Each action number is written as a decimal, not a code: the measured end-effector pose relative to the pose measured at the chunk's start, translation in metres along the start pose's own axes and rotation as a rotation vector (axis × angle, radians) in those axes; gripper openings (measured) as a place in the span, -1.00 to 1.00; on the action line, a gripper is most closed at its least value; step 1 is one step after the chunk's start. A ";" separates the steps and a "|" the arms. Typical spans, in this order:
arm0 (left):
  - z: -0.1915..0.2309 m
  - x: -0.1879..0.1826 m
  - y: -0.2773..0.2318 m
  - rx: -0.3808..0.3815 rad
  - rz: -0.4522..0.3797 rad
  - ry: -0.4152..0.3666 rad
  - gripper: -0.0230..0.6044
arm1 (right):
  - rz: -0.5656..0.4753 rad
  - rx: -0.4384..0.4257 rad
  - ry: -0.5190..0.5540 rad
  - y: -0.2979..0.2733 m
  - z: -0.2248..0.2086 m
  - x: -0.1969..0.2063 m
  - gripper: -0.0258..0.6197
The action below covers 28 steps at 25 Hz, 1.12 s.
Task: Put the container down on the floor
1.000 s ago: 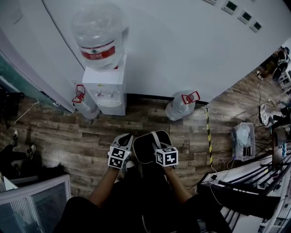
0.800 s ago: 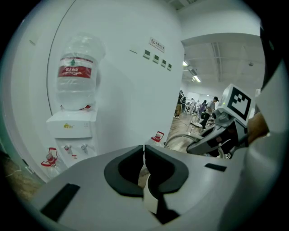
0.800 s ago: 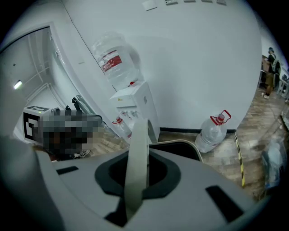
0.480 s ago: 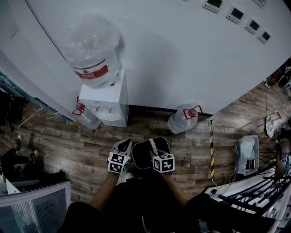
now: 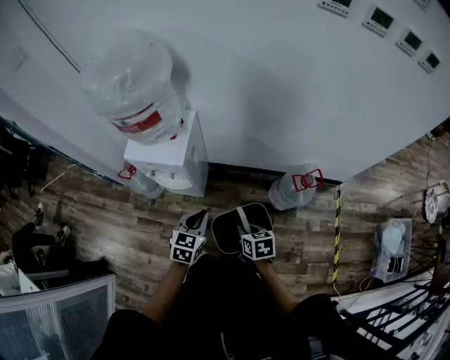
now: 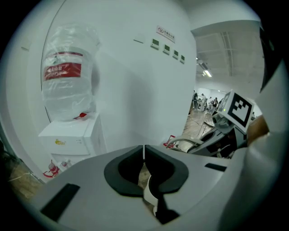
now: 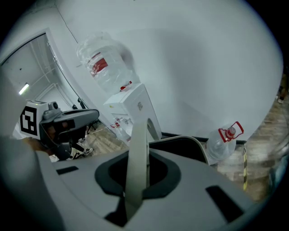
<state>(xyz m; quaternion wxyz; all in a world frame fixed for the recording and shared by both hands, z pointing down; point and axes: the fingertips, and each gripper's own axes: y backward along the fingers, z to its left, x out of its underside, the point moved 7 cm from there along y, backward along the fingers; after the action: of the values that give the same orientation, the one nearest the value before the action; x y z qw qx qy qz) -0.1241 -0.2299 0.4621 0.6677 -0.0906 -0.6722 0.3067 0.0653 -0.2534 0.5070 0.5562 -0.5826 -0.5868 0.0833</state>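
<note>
The right gripper (image 5: 244, 223), carrying the container (image 5: 226, 233), and the left gripper (image 5: 197, 218) alongside advanced toward the wall (image 5: 281, 84); the water dispenser (image 5: 172, 158) and floor bottle (image 5: 292, 190) sat lower in the head view.

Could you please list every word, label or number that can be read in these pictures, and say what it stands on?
No text can be read here.
Red label on the water bottle: print too blurred.
Small sign on the wall: too small.
Yellow mark on the water dispenser: too small.
Wall panels, displays: too small.
</note>
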 end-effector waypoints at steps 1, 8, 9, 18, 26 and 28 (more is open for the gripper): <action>0.001 -0.003 -0.002 -0.003 0.000 -0.001 -0.85 | 0.002 -0.001 0.000 -0.001 -0.003 -0.002 -0.82; 0.014 -0.018 -0.023 -0.016 -0.008 0.011 -0.85 | 0.028 -0.001 -0.014 -0.012 -0.019 -0.015 -0.82; 0.018 -0.020 -0.027 -0.015 -0.009 0.012 -0.85 | 0.031 -0.002 -0.016 -0.015 -0.019 -0.017 -0.82; 0.056 -0.035 -0.066 0.048 0.002 0.008 -0.85 | 0.048 0.026 -0.052 -0.049 -0.019 -0.049 -0.82; 0.088 -0.050 -0.112 0.159 -0.003 0.024 -0.85 | 0.017 0.077 -0.109 -0.089 -0.025 -0.083 -0.82; 0.094 -0.053 -0.122 0.171 -0.020 0.017 -0.85 | 0.019 0.087 -0.119 -0.101 -0.029 -0.091 -0.82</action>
<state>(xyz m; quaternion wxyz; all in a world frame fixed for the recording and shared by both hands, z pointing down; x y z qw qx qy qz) -0.1738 -0.3827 0.4898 0.6819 -0.0292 -0.6387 0.3553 0.0002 -0.3710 0.5421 0.5444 -0.5575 -0.6089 0.1485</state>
